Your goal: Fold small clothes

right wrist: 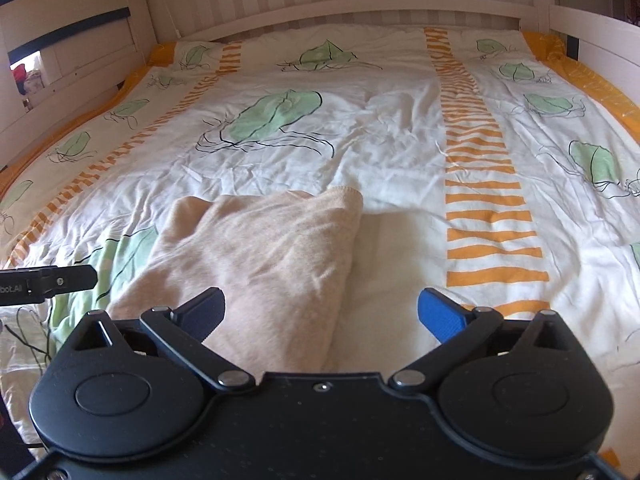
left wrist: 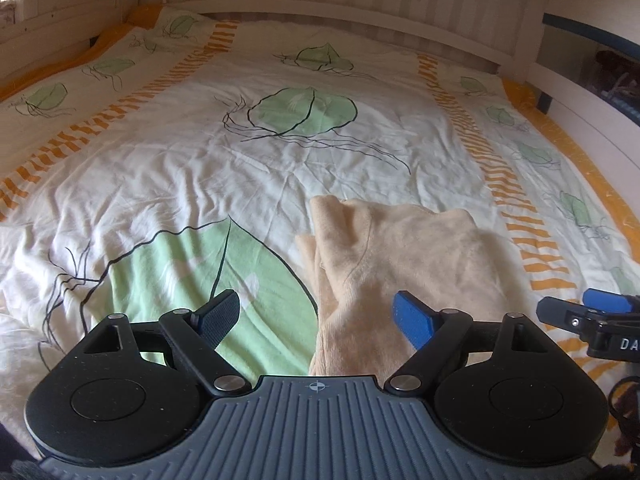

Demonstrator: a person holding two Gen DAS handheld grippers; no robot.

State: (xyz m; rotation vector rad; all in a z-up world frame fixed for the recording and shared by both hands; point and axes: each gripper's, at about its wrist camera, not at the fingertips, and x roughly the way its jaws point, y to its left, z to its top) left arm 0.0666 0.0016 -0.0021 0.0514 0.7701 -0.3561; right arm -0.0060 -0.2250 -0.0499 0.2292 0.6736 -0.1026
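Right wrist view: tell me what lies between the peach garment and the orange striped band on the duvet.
Only bare white duvet, wrinkled, lies between the peach garment and the orange striped band; the right wrist view shows that stretch plainly.

A folded peach garment [left wrist: 404, 256] lies on a white bedspread [left wrist: 200, 160] printed with green leaves and orange stripes, right of centre in the frame. At the bottom, the left gripper [left wrist: 316, 316] hangs above it, jaws apart and empty. The right gripper [left wrist: 600, 312] pokes in at the lower right edge.
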